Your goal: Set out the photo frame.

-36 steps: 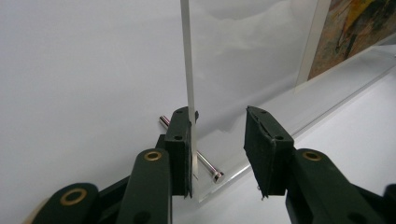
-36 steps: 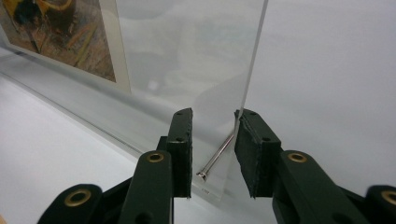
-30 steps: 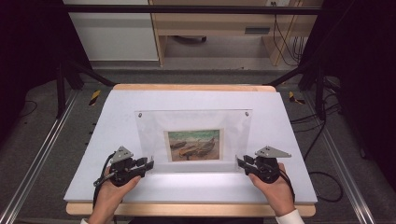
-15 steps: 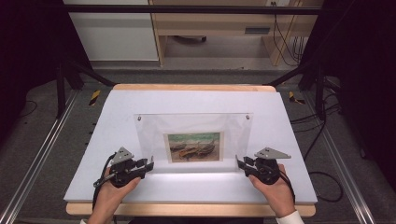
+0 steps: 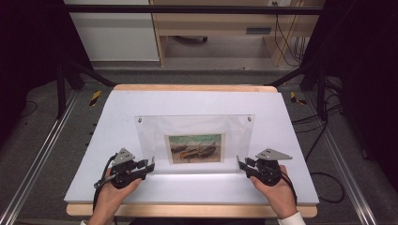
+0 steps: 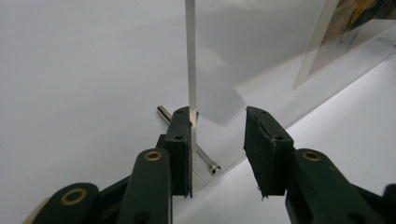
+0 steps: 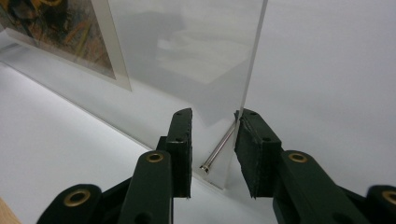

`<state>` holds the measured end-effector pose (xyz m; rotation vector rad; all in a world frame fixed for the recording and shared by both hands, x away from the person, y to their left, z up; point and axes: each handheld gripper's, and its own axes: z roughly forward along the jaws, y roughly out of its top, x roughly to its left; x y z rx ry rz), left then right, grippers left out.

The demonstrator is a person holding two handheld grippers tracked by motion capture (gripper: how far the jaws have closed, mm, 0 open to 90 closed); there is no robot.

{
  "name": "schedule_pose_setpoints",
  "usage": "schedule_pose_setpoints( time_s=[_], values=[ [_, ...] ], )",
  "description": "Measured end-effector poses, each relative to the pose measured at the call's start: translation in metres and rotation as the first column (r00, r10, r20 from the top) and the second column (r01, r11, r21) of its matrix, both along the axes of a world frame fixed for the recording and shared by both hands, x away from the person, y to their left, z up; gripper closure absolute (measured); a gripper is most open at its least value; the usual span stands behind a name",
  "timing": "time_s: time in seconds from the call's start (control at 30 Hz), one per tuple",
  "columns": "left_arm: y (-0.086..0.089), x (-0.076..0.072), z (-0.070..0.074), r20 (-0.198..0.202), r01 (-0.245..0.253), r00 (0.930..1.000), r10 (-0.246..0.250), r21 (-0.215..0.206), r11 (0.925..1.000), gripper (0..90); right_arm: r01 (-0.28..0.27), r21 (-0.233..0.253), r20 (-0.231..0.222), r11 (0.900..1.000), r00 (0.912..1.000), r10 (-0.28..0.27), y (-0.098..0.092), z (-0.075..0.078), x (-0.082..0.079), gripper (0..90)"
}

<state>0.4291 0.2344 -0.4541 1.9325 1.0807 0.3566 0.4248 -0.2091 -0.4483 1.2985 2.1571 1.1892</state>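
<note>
From the high view you get the whole clear acrylic frame [image 5: 195,143] standing roughly upright in the middle of the white worktop [image 5: 197,101], long axis running left to right, with the boat print [image 5: 195,148] facing the person. The left claw [image 5: 149,165] sits at its lower left corner and the right claw [image 5: 241,164] at the lower right.

The gripper views give the close stuff: in the left one the panel edge [image 6: 190,56] touches one jaw while the other stands well clear, so it's released. In the right one the jaws straddle the corner and a metal standoff pin [image 7: 219,150], gaps still visible, not clenched.
</note>
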Motion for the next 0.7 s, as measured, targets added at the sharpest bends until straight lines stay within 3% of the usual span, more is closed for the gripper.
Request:
schedule_pose_setpoints(
  time_s=[0.7],
  values=[
    [-0.0016, -0.0005, 0.0000, 0.005, 0.008, 1.0000, -0.008, 0.024, 0.9997, 61.4, -0.004, 0.003, -0.009, 1.000, 1.0000, 0.004, -0.0028, -0.0017, -0.0025, 68.8]
  ],
)
